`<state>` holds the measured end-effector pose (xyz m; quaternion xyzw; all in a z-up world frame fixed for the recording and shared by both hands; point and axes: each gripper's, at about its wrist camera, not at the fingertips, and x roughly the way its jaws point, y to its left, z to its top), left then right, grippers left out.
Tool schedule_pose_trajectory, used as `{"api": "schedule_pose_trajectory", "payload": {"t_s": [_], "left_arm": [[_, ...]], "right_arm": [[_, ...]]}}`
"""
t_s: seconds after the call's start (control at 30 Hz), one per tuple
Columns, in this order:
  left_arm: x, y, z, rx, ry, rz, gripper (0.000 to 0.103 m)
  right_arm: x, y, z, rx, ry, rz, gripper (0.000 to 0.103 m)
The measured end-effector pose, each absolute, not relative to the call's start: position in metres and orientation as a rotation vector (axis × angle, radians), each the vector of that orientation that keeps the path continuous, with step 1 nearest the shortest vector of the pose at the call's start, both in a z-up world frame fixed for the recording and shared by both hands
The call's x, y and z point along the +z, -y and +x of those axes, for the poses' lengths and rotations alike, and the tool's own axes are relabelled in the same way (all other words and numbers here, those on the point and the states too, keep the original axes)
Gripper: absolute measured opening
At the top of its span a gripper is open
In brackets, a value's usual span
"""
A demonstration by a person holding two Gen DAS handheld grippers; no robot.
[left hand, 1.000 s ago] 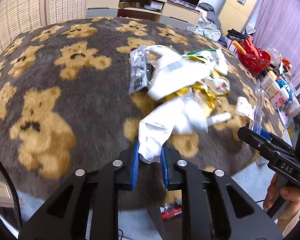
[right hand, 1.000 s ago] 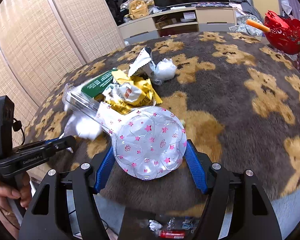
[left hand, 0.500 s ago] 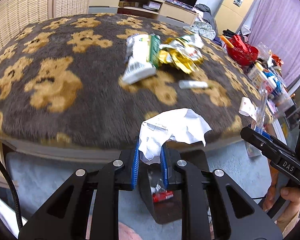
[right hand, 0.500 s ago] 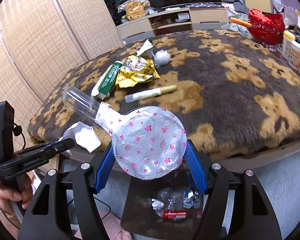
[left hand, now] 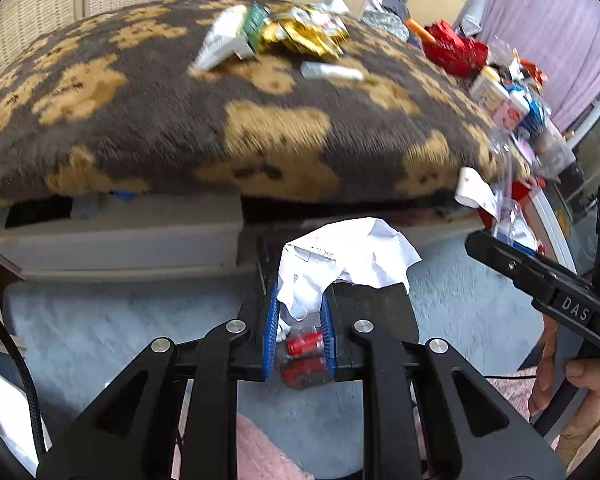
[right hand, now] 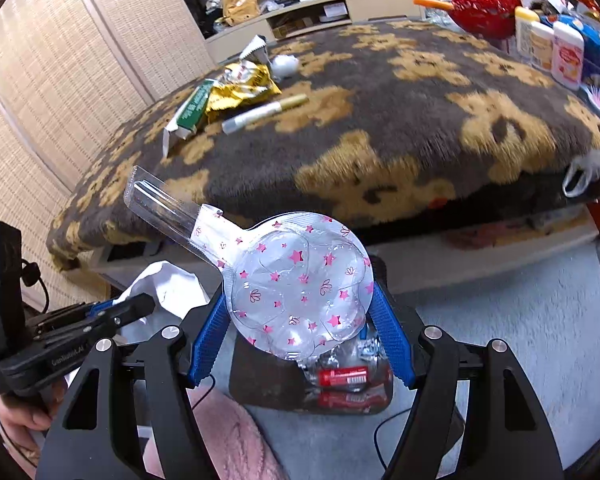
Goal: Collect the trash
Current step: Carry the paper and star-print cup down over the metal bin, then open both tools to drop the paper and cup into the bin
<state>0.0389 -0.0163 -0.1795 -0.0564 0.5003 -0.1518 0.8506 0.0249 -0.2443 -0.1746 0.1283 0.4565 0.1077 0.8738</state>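
The left gripper is pinched on a crumpled white paper, whose loose bulk flares out toward one o'clock above the blue pads, and the right gripper is clamped across the round head of a clear plastic blister pack printed with pink stars, its long transparent neck sticking out toward ten o'clock. Both hang over the dark trash bin on the pale carpet in front of the table, with a red-labelled wrapper and other scraps visible inside it at six o'clock under each load. More trash lies well apart at twelve o'clock on the bear-patterned brown cover: a gold foil wrapper, a green-and-white packet, a white tube with a gold cap and a white wad. The likeliest slip, as I judge it, is the blister pack: it looks wide against the bin mouth and its neck overhangs the rim side, so if let go here it could bridge the opening or tip off onto the carpet. The paper is light and spread like a sail; released high, it may drift past the bin, or snag on a ribbed pad and stay stuck. The two grippers are also close together over one small bin, so opening both at once risks a knock that flicks a piece aside.
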Motion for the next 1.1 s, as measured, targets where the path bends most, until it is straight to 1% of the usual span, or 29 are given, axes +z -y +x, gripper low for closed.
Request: {"api": "schedule_pose_trajectory", "payload": {"t_s": [0.43,0.7,0.8,0.87,0.93,0.97,1.1], "left_arm": [[-0.243,0.058,0.032,-0.373,-1.168,-0.076,0.017],[-0.261,0.067,0.042,-0.379,-1.207,-0.080,0.018],[-0.263,0.063,0.046,-0.379,-1.209,-0.089,0.022],[-0.263,0.059,0.048,-0.379,-1.212,-0.100,0.029],[-0.263,0.057,0.049,-0.377,-1.215,-0.104,0.031],[-0.262,0.056,0.049,-0.376,-1.215,-0.104,0.036],[-0.258,0.056,0.048,-0.370,-1.204,-0.093,0.050]], "right_arm": [[-0.229,0.254,0.023,0.178,-1.060,0.330,0.070],[-0.242,0.242,0.035,0.198,-1.102,0.321,0.070],[-0.246,0.241,0.041,0.190,-1.113,0.328,0.071],[-0.249,0.241,0.043,0.185,-1.122,0.331,0.072],[-0.250,0.241,0.044,0.180,-1.126,0.333,0.078],[-0.251,0.241,0.044,0.176,-1.127,0.334,0.080],[-0.248,0.243,0.045,0.166,-1.122,0.337,0.085]]}}
